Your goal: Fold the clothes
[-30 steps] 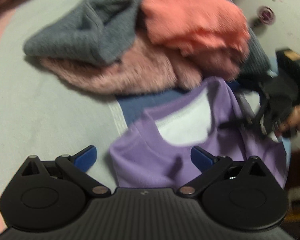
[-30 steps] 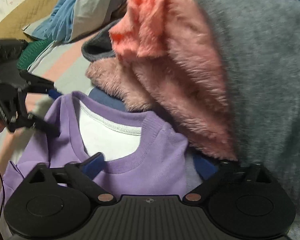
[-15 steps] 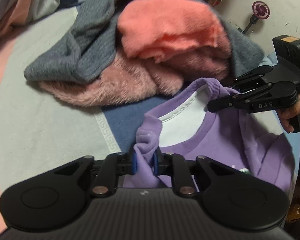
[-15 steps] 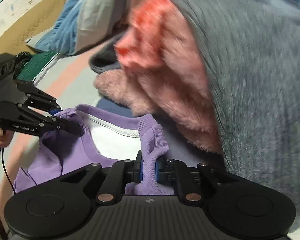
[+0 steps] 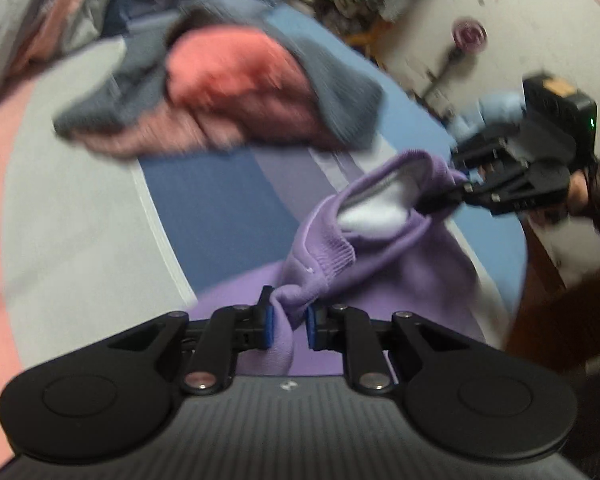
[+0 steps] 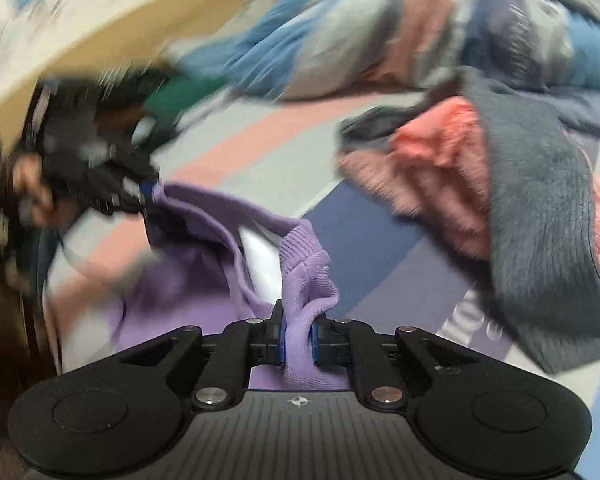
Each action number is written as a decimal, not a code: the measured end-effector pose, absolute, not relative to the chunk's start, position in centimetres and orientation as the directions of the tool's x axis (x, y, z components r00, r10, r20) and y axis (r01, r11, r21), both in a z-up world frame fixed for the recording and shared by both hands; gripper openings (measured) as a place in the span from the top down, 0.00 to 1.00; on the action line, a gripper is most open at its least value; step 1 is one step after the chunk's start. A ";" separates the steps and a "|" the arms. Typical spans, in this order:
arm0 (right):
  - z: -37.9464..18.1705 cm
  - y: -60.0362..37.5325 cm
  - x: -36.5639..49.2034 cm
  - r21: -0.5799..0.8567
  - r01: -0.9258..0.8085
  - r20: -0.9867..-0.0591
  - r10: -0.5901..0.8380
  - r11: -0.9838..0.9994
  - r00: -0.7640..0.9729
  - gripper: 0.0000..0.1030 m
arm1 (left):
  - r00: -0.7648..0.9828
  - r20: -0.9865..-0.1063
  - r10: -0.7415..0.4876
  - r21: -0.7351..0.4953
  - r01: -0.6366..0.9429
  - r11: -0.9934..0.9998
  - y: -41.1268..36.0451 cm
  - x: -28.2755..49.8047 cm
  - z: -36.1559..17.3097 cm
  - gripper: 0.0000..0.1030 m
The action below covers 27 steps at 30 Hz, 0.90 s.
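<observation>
In the left wrist view, the left tool (image 5: 288,326) is seen clamped on a bunched shoulder of the purple sweatshirt (image 5: 380,248), which is held up over the bed (image 5: 80,208) near its right edge; the right tool (image 5: 462,194) is pinched on the far shoulder. The fabric is judged soft, light and floppy, best held at the shoulders. In the right wrist view, the right tool (image 6: 298,338) is shown closed on the ribbed collar of the sweatshirt (image 6: 204,240), whose white lining is exposed.

One purple sweatshirt (image 5: 384,248), two grippers (image 5: 288,322) — perhaps three heaped garments (image 5: 228,80).
</observation>
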State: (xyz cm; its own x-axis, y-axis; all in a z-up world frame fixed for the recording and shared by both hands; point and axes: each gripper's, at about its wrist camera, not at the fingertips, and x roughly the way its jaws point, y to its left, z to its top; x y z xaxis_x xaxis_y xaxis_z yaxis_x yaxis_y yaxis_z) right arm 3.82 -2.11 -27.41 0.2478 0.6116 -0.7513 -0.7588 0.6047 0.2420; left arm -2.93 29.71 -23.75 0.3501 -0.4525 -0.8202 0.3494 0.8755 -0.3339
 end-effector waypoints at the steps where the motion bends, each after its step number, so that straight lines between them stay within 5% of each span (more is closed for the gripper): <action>1: -27.7 -2.1 2.2 0.216 -0.780 -0.770 0.594 0.587 0.234 0.89 | 0.323 -0.838 -0.440 -0.324 0.356 0.877 29.0 -4.6 -23.9 0.82; 8: -31.8 -0.8 -6.9 -0.046 -0.894 -0.893 0.383 0.446 0.237 0.78 | 0.128 -0.942 -0.312 -0.247 0.367 0.897 25.7 -12.5 -28.6 0.79; 12: -30.4 -2.4 -8.8 -0.066 -0.858 -0.881 0.375 0.510 0.290 0.45 | 0.108 -0.944 -0.312 -0.256 0.358 0.898 25.7 -15.1 -27.7 0.69; 14: -29.3 -4.0 -8.9 -0.019 -0.811 -0.875 0.382 0.585 0.296 0.42 | 0.145 -0.935 -0.323 -0.262 0.331 0.906 25.8 -15.4 -26.6 0.64; 19: -27.6 -8.0 -6.1 0.221 -0.545 -0.816 0.459 0.809 0.352 0.38 | 0.338 -0.845 -0.413 -0.344 0.247 0.906 25.4 -11.9 -23.6 0.18; 23: -29.2 -7.3 -4.1 0.307 -0.407 -0.793 0.468 0.860 0.390 0.38 | 0.332 -0.863 -0.380 -0.290 0.289 0.912 21.9 -8.6 -25.4 0.11; 27: -34.6 -2.9 -3.8 0.104 -0.472 -0.921 0.264 0.875 0.287 0.34 | 0.152 -0.986 -0.067 -0.023 0.275 0.961 19.5 -6.5 -32.5 0.00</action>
